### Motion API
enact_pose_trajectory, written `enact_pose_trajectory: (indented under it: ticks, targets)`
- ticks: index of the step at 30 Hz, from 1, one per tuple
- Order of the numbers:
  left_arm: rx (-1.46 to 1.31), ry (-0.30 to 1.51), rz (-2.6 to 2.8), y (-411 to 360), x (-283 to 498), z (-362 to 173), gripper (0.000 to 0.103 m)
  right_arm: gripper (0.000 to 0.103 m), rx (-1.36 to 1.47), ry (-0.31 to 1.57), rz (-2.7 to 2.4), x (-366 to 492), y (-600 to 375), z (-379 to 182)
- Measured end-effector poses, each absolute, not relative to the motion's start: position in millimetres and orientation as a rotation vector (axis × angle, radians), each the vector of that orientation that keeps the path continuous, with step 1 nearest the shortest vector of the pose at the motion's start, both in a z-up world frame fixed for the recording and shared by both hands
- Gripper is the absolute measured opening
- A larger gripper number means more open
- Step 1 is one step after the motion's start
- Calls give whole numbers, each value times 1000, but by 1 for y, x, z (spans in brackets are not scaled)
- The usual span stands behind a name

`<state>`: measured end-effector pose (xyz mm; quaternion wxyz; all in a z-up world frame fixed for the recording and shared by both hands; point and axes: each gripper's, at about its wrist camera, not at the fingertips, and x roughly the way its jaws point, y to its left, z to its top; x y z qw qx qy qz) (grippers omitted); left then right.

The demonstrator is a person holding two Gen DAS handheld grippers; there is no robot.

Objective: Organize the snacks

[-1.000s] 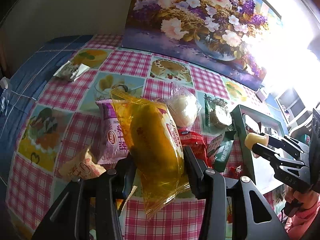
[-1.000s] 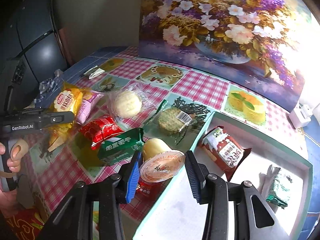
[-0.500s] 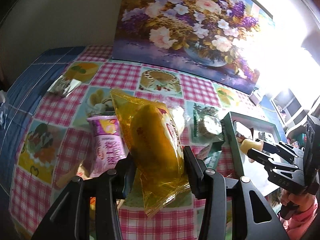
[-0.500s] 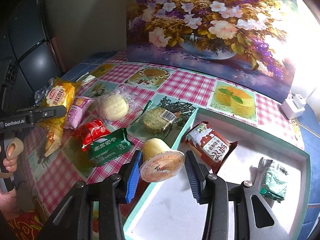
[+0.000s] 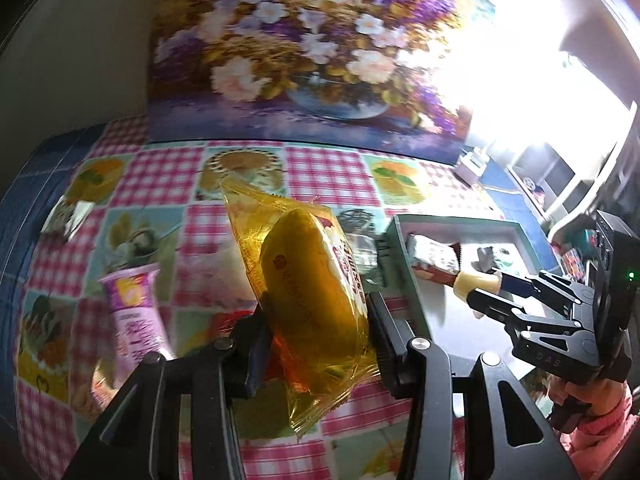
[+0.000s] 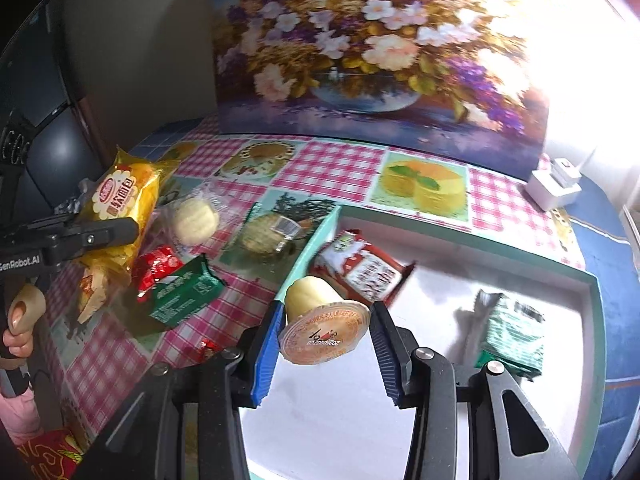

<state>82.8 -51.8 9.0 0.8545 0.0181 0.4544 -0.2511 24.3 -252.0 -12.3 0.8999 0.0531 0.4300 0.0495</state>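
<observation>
At the far left of the checked tablecloth (image 5: pixel 328 168), a pink plastic-wrapped snack stick (image 5: pixel 134 320) lies flat, blurred. Right of it, the left gripper (image 5: pixel 316 316) holds a soft yellow bread roll in a clear orange-tinted wrapper (image 5: pixel 312 292), jaws closed narrowly on its lower half, the packet lifted above the cloth and tilted upward. Between it and the box lie a red foil packet (image 6: pixel 160 266), a green foil packet (image 6: pixel 184 292) and a round pale pastry in clear film (image 6: pixel 196 220), near one another. Further right sits the shallow white box with teal walls (image 6: pixel 460 232), already holding a red-and-white wrapped bar (image 6: pixel 364 268) and a green-and-white wrapped pack (image 6: pixel 512 332), well apart. The right gripper (image 6: pixel 324 334) clamps a small yellow jelly cup with a foil lid (image 6: pixel 320 324), held sideways just over the box's near left corner.

The step appears to be delivery: both snacks are in transit to the box. Next, the right likely lowers and releases the cup onto the bare white floor; the left then needs to carry the roll across the wall.
</observation>
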Motion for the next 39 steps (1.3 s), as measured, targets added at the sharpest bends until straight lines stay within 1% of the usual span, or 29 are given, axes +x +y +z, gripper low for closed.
enact_pose_trajectory:
  ticks: [22, 39]
  targets:
    - [218, 1004, -717, -153, 63, 3, 47, 46, 236, 899, -45, -14, -322, -34]
    - [342, 1034, -877, -232, 43, -8, 47, 46, 321, 847, -235, -53, -391, -35]
